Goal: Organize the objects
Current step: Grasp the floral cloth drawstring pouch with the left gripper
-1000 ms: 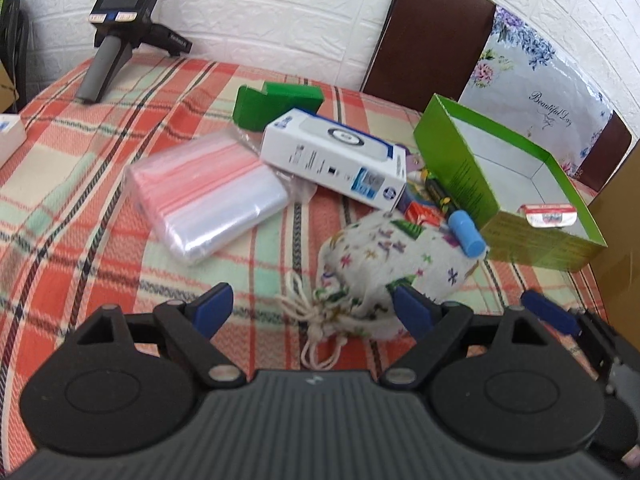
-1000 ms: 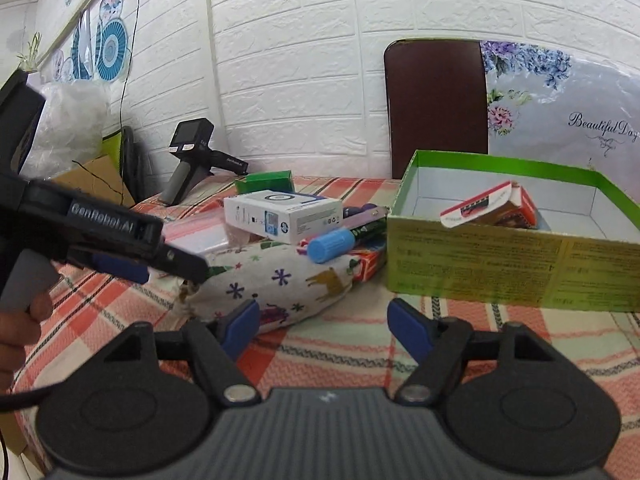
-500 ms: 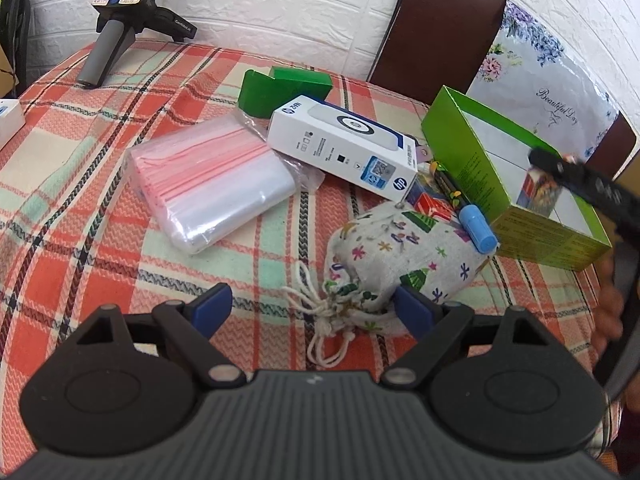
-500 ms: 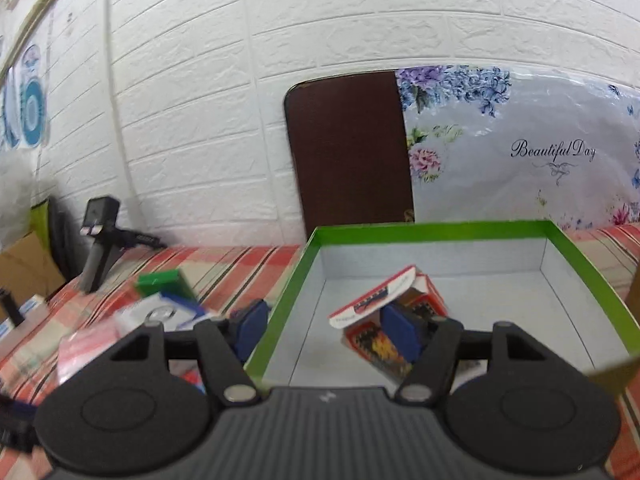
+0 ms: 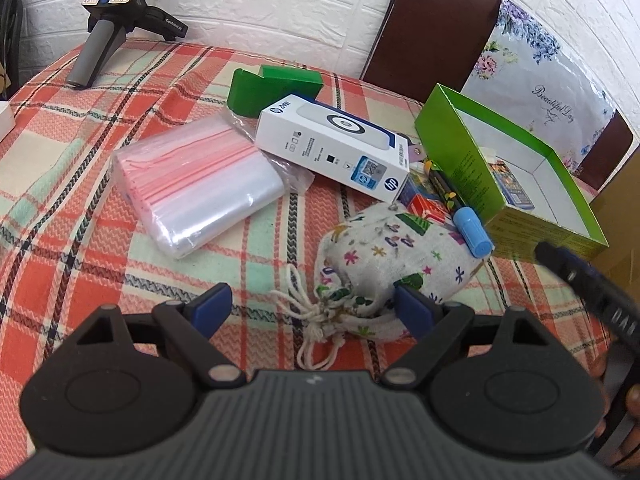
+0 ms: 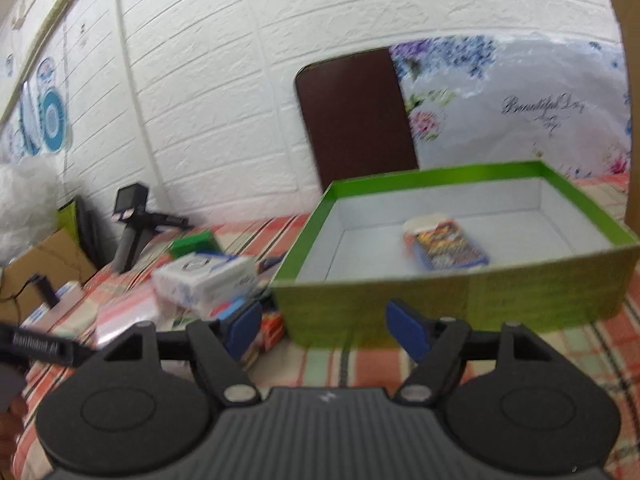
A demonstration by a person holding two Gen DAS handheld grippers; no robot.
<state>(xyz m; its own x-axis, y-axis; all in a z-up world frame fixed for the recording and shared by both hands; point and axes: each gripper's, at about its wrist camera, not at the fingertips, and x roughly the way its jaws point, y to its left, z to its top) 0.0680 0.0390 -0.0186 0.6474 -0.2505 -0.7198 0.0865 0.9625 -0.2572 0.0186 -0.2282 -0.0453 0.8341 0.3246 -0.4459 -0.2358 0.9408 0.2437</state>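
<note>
A green open box [image 5: 452, 148] [image 6: 440, 300] stands on the plaid table with a small card pack [image 6: 446, 246] lying flat inside. My left gripper [image 5: 310, 306] is open and empty just above the drawstring end of a printed cloth pouch [image 5: 396, 256]. A blue-capped marker [image 5: 470, 232] lies between pouch and box. A white HP box [image 5: 336, 148] and a pack of zip bags [image 5: 196, 176] lie left of them. My right gripper [image 6: 326, 324] is open and empty in front of the box's near wall.
A green holder [image 5: 272, 88] sits behind the white box. A spare handheld gripper [image 5: 108, 20] stands at the table's far left. A brown chair back [image 5: 432, 28] and a floral bag [image 5: 536, 76] are behind the table. Cardboard [image 5: 620, 240] is at the right.
My right gripper has pulled back from inside the green box to in front of its near wall, and the card pack now lies flat. My left gripper has barely moved.
</note>
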